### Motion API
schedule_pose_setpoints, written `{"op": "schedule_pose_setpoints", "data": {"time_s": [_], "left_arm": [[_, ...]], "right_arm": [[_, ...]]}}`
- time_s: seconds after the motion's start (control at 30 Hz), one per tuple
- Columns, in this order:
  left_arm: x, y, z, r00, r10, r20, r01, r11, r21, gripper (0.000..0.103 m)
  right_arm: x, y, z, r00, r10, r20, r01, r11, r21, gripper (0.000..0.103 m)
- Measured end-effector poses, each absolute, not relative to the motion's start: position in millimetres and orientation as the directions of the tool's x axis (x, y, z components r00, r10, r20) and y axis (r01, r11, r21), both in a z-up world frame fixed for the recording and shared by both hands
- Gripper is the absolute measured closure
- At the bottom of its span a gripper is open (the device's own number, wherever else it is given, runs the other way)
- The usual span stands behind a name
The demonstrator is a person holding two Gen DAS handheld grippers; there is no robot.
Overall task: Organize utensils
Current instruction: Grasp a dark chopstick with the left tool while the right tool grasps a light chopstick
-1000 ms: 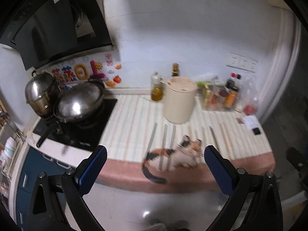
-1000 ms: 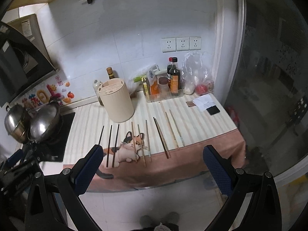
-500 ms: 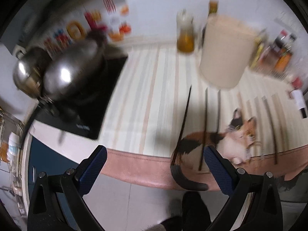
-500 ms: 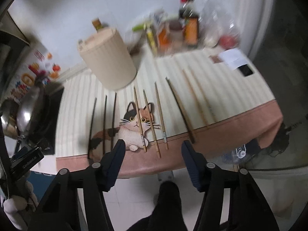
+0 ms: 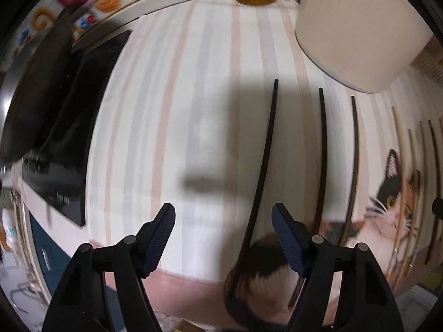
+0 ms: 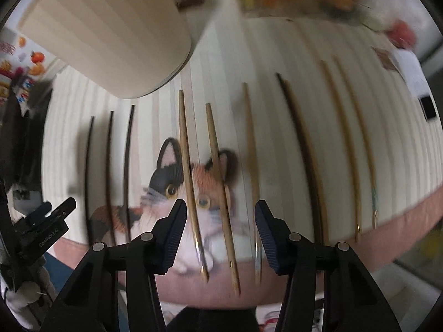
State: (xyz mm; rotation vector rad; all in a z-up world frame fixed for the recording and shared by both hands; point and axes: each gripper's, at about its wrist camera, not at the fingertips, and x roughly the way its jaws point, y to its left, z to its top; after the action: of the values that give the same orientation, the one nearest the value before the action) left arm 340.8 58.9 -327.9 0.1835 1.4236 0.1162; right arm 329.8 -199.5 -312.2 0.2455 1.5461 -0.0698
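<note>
Chopsticks are lying in a row on the striped cat-print cloth (image 6: 221, 55): three dark chopsticks (image 5: 263, 160) on the left, light wooden chopsticks (image 6: 188, 171) across the cat's face. I'm hovering my left gripper (image 5: 223, 235) over the leftmost dark one, jaws closing, not yet pressing it. My right gripper (image 6: 218, 229) is closing too, two wooden sticks showing between its fingers, untouched. The beige holder (image 6: 110, 36) is standing behind; I cannot see inside it.
</note>
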Motion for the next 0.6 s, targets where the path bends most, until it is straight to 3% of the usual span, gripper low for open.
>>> {"op": "schedule_pose_setpoints", "data": {"time_s": [0.3,0.43,0.53,0.6], "left_arm": [[363,39,-350,0.12,0.217,-0.969,0.112,0.967,0.23,0.033],[367,32,-351,0.126,0.219,-0.968,0.126,0.964,0.234,0.04],[368,26,-349,0.128,0.182,-0.975,0.139,0.97,0.2,0.063],[367,22,-348,0.12,0.155,-0.981,0.144,0.975,0.171,0.092]], "right_arm": [[353,-183,-345,-0.062,0.077,-0.995,0.122,0.99,0.069,0.073],[357,-175,-354,-0.075,0.056,-0.996,0.092,0.995,0.049,0.087],[357,-166,-358,-0.073,0.034,-0.997,0.081,0.996,0.028,0.091],[355,-163,-360,-0.069,0.02,-0.997,0.083,0.996,0.014,0.095]]}}
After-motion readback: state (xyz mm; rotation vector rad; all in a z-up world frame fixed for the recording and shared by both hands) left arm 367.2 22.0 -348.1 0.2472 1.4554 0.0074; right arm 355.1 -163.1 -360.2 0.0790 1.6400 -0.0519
